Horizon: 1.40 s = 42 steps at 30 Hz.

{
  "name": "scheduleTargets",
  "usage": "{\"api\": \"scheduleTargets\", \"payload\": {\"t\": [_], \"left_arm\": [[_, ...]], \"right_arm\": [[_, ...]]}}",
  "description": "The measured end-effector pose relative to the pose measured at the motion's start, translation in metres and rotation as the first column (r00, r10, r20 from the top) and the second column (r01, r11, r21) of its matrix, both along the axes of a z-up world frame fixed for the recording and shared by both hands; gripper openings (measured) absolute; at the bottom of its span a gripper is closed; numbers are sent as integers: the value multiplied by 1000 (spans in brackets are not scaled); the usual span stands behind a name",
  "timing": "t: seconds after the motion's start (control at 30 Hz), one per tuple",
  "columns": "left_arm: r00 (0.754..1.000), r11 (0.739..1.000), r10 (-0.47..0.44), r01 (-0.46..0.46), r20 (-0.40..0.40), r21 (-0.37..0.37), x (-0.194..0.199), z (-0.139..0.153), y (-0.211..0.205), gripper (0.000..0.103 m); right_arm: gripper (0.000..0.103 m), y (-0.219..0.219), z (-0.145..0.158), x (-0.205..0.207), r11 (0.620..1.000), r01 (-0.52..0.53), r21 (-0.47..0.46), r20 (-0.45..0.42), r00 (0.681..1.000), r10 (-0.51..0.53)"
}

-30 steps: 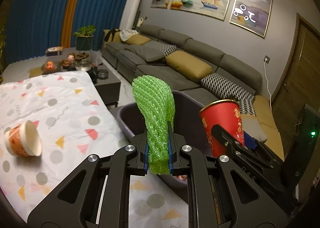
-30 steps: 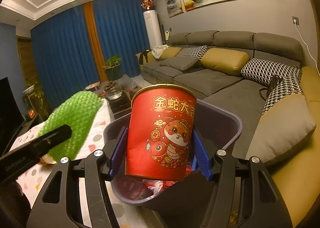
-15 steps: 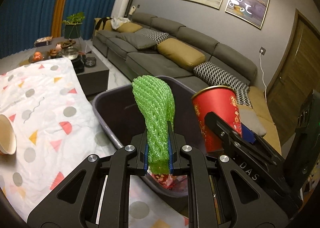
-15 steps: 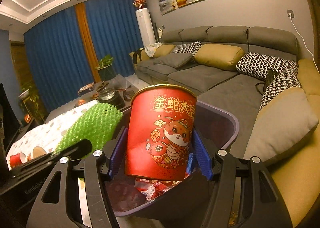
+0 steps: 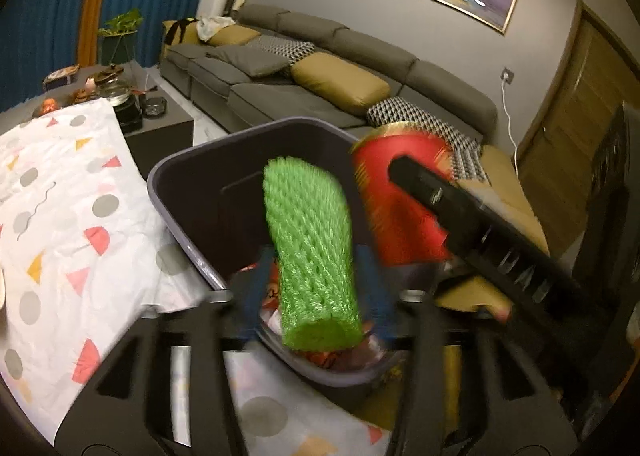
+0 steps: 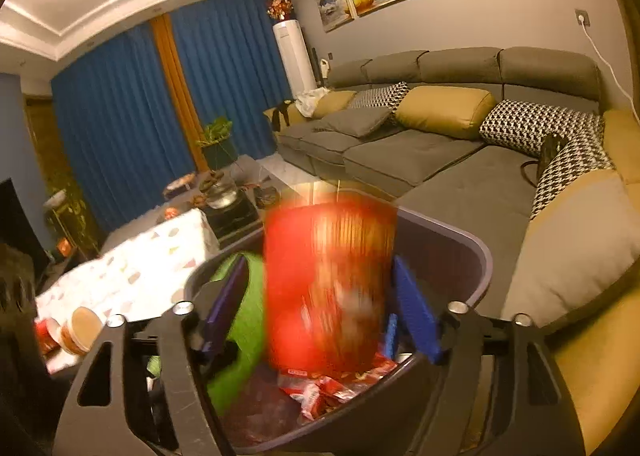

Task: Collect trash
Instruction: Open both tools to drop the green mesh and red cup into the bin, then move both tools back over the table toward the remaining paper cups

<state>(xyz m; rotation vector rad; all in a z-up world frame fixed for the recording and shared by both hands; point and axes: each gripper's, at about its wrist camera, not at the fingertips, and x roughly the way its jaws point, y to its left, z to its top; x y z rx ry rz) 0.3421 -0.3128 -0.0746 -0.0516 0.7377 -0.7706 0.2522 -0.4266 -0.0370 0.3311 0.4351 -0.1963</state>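
Far left: the surface under the white cloth with coloured dots and triangles (image 5: 60,196) carries two small orange-and-white paper cups (image 6: 76,332), lying on their sides and not yet collected.

Left gripper (image 5: 318,292): fingers spread. The blue pads stand to either side of the green foam mesh sleeve (image 5: 308,240) and do not appear to pinch it, although motion blur hides the exact gap. The sleeve is a flattened, soft netted tube, bright green, upright with its cut end towards the camera. It hangs over the open mouth of the dark purple plastic bin (image 5: 224,136), just inside the near rim.

Bin contents: crumpled red-and-white wrappers (image 6: 320,388) lie on the bottom.

Right gripper (image 6: 320,304): fingers spread. The red paper cup with gold rim (image 5: 396,200) sits between the pads with green visible in the gap on its left side, so it looks released. The cup is heavily blurred, upright, and inside the bin's outline, to the right of the sleeve.

Step in hand, as judged: release of both items into the bin.

- Hold both grippers over the bin's middle until each item has cleared the pads.
- Keep the fingers fully apart; the mesh may snag on a pad.
- Withdraw upward, clear of the rim.
- The light sleeve may drift towards the near edge; check that it lands inside.
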Motion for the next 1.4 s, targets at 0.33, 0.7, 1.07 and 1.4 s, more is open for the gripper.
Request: {"api": "scheduleTargets", "payload": {"t": [0.33, 0.7, 1.07, 1.4], "left_arm": [[984, 987, 152, -156, 96, 36, -25, 9, 53, 92], [862, 872, 462, -484, 210, 71, -68, 35, 182, 96], [732, 739, 648, -671, 208, 59, -104, 45, 308, 96], [651, 656, 732, -753, 201, 53, -115, 45, 383, 96]], "right_arm": [[83, 1, 15, -34, 999, 30, -33, 27, 999, -29], [87, 71, 19, -54, 988, -119, -99, 5, 993, 120], [87, 173, 27, -44, 940, -307, -150, -8, 951, 309], [87, 248, 1, -10, 895, -414, -166, -107, 910, 401]]}}
